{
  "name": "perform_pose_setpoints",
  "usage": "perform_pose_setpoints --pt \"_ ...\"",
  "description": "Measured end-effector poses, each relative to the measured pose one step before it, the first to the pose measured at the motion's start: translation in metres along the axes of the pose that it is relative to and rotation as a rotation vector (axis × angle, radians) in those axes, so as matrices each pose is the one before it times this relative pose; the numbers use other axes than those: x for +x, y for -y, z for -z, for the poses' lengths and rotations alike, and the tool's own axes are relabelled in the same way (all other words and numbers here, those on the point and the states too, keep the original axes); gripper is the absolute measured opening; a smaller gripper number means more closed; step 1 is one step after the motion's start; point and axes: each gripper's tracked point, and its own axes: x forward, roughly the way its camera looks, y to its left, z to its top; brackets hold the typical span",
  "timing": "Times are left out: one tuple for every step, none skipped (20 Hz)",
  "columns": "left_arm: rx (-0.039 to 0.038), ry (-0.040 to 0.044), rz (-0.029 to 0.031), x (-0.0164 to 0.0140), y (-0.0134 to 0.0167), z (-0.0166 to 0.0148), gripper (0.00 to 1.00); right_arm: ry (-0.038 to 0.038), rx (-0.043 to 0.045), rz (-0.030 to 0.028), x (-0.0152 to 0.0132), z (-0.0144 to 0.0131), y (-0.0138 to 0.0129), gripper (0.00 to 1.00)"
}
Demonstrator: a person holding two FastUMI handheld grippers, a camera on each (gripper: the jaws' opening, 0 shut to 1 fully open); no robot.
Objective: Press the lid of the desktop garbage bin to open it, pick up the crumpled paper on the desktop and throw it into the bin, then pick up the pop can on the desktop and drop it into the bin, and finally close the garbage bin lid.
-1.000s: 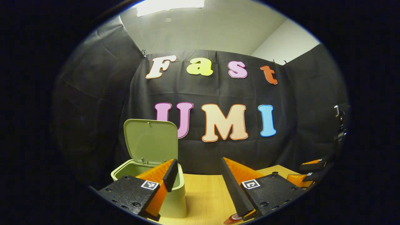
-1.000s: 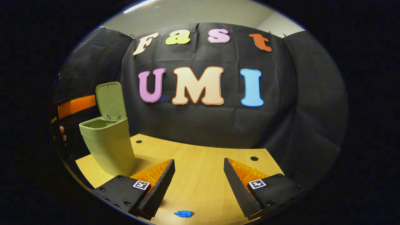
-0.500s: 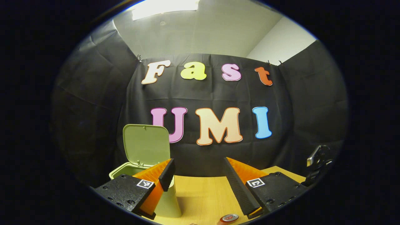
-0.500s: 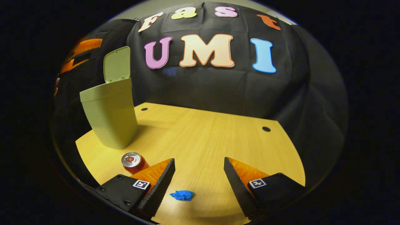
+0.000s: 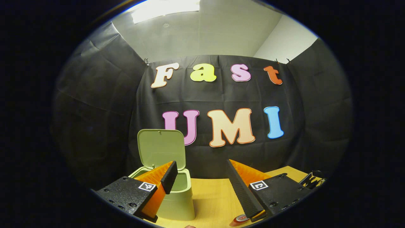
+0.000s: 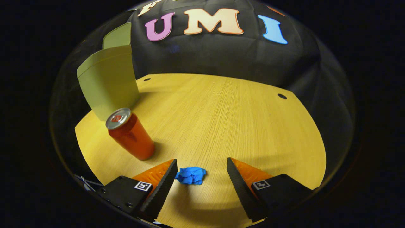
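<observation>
The pale green bin (image 6: 107,82) stands at the table's far left with its lid (image 6: 117,35) swung up; in the left gripper view the bin (image 5: 177,199) sits behind my left finger with its lid (image 5: 161,152) upright. A red pop can (image 6: 130,134) stands upright in front of the bin. The blue crumpled paper (image 6: 190,175) lies on the wooden table (image 6: 237,126) between the open fingers of my right gripper (image 6: 202,166), closer to the left finger. My left gripper (image 5: 200,167) is open and empty, held above the table near the bin. The can's top (image 5: 241,218) peeks in at the bottom edge.
Two small dark holes (image 6: 282,96) mark the tabletop near its far edge. Black cloth walls the booth behind and beside the table. Cables (image 5: 311,181) show at the right edge of the left gripper view.
My right gripper has tilted down and moved forward, so the blue paper now lies between its fingers and the can is nearer. The left gripper shifted slightly; the bin now sits more central.
</observation>
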Motion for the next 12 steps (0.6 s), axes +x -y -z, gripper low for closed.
perform_pose_setpoints --pt "0.00247 -0.00303 -0.00368 -0.00145 -0.00228 0.00246 0.93 -0.01274 -0.00615 -0.00609 0.00345 0.00482 -0.00203 1.00" --pt "0.00316 -0.00188 -0.00266 -0.00040 -0.00196 0.00070 0.93 -0.01036 -0.00367 -0.00576 0.00227 0.00428 -0.00116 0.99" --pt "0.00303 -0.00433 -0.00366 0.00006 -0.00234 0.00182 0.93 -0.00725 -0.00063 -0.00228 0.00039 0.00405 -0.00034 0.97" --pt "0.00134 -0.00563 -0.00143 0.00049 -0.00094 0.00120 0.92 -0.00301 0.00404 -0.00875 0.00160 0.00026 -0.00144 0.95" --pt "-0.00002 -0.00585 0.00021 -0.00016 0.00033 0.00266 0.92 -0.00231 0.00730 -0.01579 0.00036 -0.00014 -0.00445 0.84" --pt "0.00069 -0.00453 -0.00198 0.00061 -0.00032 0.00123 0.92 -0.00529 0.00821 -0.00926 0.00055 -0.00031 -0.00340 0.77" --pt "0.00109 -0.00236 0.00095 0.00002 -0.00052 0.00029 0.92 0.00005 0.00577 -0.00227 0.00019 0.00222 0.00035 0.58" --pt "0.00164 -0.00065 0.00213 0.00034 0.00048 -0.00059 0.93 0.01194 0.00734 0.00596 -0.00109 -0.00375 0.00259 0.39" --pt "0.00141 0.00132 0.00074 0.00082 0.00006 -0.00083 0.93 -0.01253 0.00634 -0.00140 0.00086 0.00171 -0.00028 0.18" --pt "0.00065 0.00276 0.00200 0.00054 0.00053 -0.00087 0.93 -0.00509 0.01295 0.00113 0.00071 -0.00122 0.00103 0.16" --pt "-0.00115 0.00151 0.00282 0.00005 -0.00021 0.00078 0.93 -0.00701 0.01741 -0.00420 0.00038 0.00007 -0.00107 0.05" --pt "-0.00108 -0.00087 0.00126 0.00102 -0.00010 0.00015 0.92 -0.00913 0.01376 -0.00594 -0.00189 -0.00110 -0.00080 0.05"
